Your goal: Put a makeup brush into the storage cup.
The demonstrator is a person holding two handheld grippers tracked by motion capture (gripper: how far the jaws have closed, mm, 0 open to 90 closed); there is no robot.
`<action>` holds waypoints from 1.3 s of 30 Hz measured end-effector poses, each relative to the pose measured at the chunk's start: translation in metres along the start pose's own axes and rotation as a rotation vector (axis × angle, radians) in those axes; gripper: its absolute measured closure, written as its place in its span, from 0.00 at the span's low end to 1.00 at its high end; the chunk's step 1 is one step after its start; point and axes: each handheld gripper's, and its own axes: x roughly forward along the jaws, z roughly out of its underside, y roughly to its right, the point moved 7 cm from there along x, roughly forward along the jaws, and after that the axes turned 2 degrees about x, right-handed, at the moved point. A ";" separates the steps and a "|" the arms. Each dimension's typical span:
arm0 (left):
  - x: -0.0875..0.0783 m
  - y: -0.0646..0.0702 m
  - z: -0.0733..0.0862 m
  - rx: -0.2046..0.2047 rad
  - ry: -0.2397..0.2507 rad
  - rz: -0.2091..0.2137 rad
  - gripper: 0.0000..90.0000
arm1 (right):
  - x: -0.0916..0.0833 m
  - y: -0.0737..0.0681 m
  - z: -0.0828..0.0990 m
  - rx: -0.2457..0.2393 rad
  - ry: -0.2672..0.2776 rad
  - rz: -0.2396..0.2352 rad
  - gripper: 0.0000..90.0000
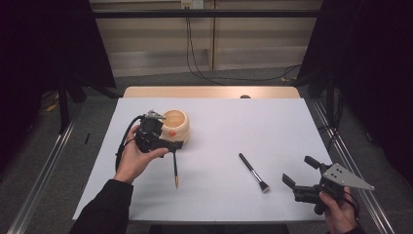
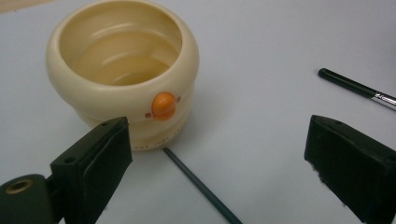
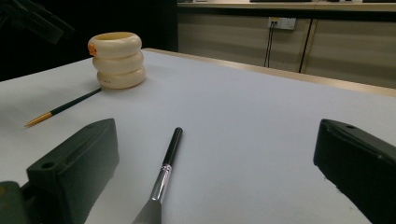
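A cream ringed cup with an orange knob stands upright at the left of the white table. Just in front of it lies a thin dark brush with a gold tip. My left gripper hovers over the cup's near side, open. In the left gripper view the cup sits ahead of the left gripper, and the thin brush lies on the table between the jaws, untouched. A black-handled makeup brush lies centre-right. My right gripper is open beside its bristle end, which is also seen as makeup brush before the right gripper.
A wooden strip borders the table's far edge. Metal rails run along both sides of the table. Black cables trail across the floor behind it. The cup and thin brush appear far left in the right gripper view.
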 end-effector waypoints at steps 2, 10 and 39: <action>0.002 0.000 0.004 -0.019 -0.024 0.005 0.10 | 0.000 0.000 0.000 0.000 0.001 0.001 0.00; 0.012 -0.004 0.021 -0.027 -0.173 -0.022 0.13 | 0.001 -0.001 0.001 0.003 -0.008 -0.002 0.00; 0.051 0.002 0.054 -0.133 -0.503 -0.042 0.39 | 0.001 -0.001 0.001 -0.005 -0.007 -0.003 0.00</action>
